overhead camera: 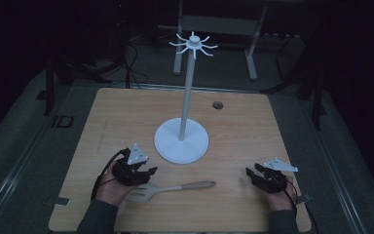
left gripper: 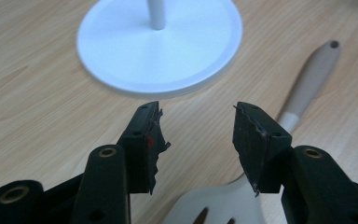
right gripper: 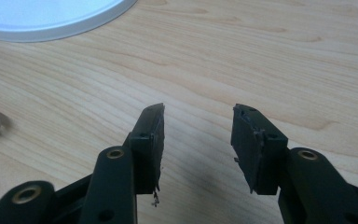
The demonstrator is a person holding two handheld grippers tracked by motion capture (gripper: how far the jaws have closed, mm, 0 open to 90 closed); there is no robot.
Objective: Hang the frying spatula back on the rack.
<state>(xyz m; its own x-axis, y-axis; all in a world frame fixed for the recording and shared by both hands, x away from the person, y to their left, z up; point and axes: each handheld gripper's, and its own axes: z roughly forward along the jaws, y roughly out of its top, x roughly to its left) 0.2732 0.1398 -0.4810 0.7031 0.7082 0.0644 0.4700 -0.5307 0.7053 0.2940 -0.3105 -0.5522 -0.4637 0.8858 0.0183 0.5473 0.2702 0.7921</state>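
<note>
Spatula [overhead camera: 170, 189] low in the centre of the high view, flat on the wooden counter [overhead camera: 243, 126], slotted pale blade toward the left, wood-toned handle running right. And the left gripper [overhead camera: 145, 171] is right on top of the blade end, fingers [left gripper: 145, 140] spread wide with nothing between them. From the left gripper view the blade sits at the bottom of the frame, just under the fingers, and the handle stretches to the upper right, hanging hole at its tip.

Over at lower right of the high view, the right gripper [overhead camera: 254, 171] waits well apart from the handle end, fingers [right gripper: 150, 140] likewise released, bare wood between them. The rounded handle tip peeks in at the left edge of the right gripper view.

Above the spatula in the high view stands the white hook stand [overhead camera: 185, 117], round base on the counter, tall pole, a ring of hooks at the top.

This looks like the approach to the pick-up, nothing grasped yet. Next call, I'd say: drop the left fingers around the neck where blade meets handle, clench, and lift so the hole can be brought up to a hook.
</note>
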